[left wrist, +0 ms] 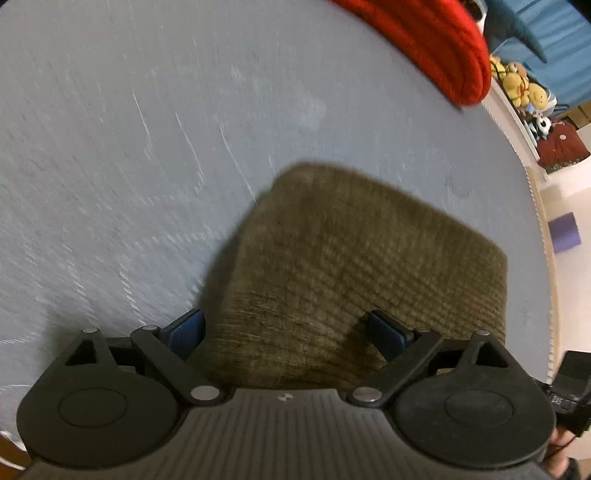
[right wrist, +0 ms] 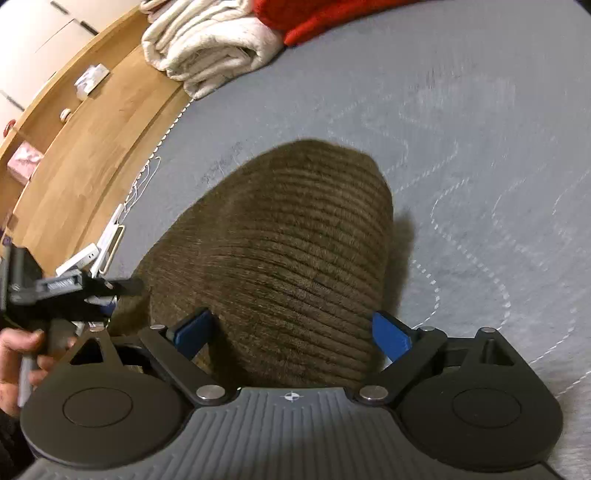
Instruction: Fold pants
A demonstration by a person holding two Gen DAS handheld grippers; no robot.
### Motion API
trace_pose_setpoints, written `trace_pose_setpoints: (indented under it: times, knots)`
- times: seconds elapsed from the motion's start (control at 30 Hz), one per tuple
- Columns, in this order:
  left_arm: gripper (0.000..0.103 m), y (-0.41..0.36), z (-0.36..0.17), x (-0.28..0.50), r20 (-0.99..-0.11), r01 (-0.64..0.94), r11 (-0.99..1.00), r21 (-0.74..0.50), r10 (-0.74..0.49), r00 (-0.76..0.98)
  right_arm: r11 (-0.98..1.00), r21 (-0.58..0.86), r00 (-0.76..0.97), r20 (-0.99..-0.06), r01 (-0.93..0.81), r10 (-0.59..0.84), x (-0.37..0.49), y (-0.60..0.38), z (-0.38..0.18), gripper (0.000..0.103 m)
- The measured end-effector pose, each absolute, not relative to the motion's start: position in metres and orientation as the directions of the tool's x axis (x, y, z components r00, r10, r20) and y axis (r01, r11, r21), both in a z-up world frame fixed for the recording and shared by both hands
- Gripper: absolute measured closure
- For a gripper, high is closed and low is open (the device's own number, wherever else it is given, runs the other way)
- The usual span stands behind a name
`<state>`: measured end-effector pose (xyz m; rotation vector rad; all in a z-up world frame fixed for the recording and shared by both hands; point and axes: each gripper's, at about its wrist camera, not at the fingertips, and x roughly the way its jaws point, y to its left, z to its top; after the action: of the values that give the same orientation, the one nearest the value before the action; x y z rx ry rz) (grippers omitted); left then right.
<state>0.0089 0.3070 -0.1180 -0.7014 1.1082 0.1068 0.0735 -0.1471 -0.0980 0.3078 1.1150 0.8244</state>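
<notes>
The pants [left wrist: 351,258] are brown ribbed corduroy, folded into a compact block lying on a grey-blue bed surface [left wrist: 129,129]. My left gripper [left wrist: 286,332] is open, its blue pads spread wide over the near end of the pants. In the right wrist view the same pants [right wrist: 295,240] lie ahead. My right gripper [right wrist: 291,332] is open, its blue pads straddling the near end of the fold. The left gripper's body [right wrist: 55,291] and the hand holding it show at the left edge of the right wrist view.
A red knitted garment [left wrist: 436,40] lies at the far side of the bed. Folded cream towels [right wrist: 207,44] and red cloth [right wrist: 314,14] lie at the far end. A wooden ledge [right wrist: 92,129] with small items runs along the bed's left edge. Plush toys [left wrist: 521,85] sit beyond.
</notes>
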Motion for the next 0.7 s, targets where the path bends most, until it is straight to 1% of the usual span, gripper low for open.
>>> trace_pose_setpoints:
  times: [0.03, 0.13, 0.2, 0.23, 0.27, 0.3, 0.33, 0.37, 0.43, 0.5, 0.6, 0.7]
  knots:
    - [0.006, 0.307, -0.126, 0.007, -0.844, -0.413, 0.775, -0.478, -0.275, 0.462, 0.671, 0.613, 0.178, -0.669, -0.417, 0.722, 0.075, -0.145, -0.104, 0.005]
    - [0.007, 0.312, -0.136, 0.010, -0.819, -0.392, 0.755, -0.526, -0.325, 0.473, 0.666, 0.625, 0.157, -0.671, -0.406, 0.725, 0.079, -0.137, -0.115, 0.004]
    - [0.010, 0.312, -0.137, 0.009, -0.812, -0.363, 0.768, -0.527, -0.329, 0.482, 0.665, 0.619, 0.164, -0.668, -0.418, 0.726, 0.078, -0.134, -0.118, 0.008]
    - [0.013, 0.310, -0.135, 0.010, -0.814, -0.347, 0.784, -0.514, -0.319, 0.486, 0.662, 0.618, 0.166, -0.665, -0.424, 0.728, 0.077, -0.133, -0.117, 0.017]
    - [0.017, 0.308, -0.133, 0.010, -0.814, -0.337, 0.795, -0.505, -0.310, 0.491, 0.663, 0.611, 0.175, -0.665, -0.432, 0.726, 0.077, -0.131, -0.116, 0.029]
    - [0.021, 0.306, -0.130, 0.009, -0.816, -0.327, 0.806, -0.494, -0.299, 0.494, 0.668, 0.603, 0.186, -0.666, -0.437, 0.723, 0.076, -0.130, -0.114, 0.035]
    - [0.023, 0.298, -0.126, 0.008, -0.819, -0.320, 0.816, -0.481, -0.287, 0.497, 0.666, 0.601, 0.192, -0.662, -0.443, 0.725, 0.074, -0.130, -0.112, 0.048]
    - [0.027, 0.294, -0.123, 0.007, -0.820, -0.311, 0.827, -0.469, -0.276, 0.502, 0.662, 0.602, 0.198, -0.655, -0.447, 0.729, 0.073, -0.130, -0.110, 0.056]
    - [0.033, 0.277, -0.121, 0.010, -0.816, -0.292, 0.840, -0.456, -0.264, 0.515, 0.654, 0.607, 0.217, -0.636, -0.451, 0.740, 0.069, -0.135, -0.103, 0.062]
    - [0.043, 0.269, -0.114, 0.011, -0.792, -0.267, 0.837, -0.478, -0.279, 0.543, 0.635, 0.614, 0.229, -0.609, -0.469, 0.759, 0.065, -0.143, -0.092, 0.065]
    - [0.046, 0.243, -0.098, 0.023, -0.738, -0.193, 0.834, -0.516, -0.319, 0.594, 0.608, 0.617, 0.274, -0.553, -0.500, 0.787, 0.063, -0.161, -0.068, 0.065]
    - [0.047, 0.209, -0.083, 0.039, -0.684, -0.131, 0.828, -0.545, -0.349, 0.640, 0.620, 0.593, 0.360, -0.506, -0.514, 0.783, 0.068, -0.194, -0.045, 0.065]
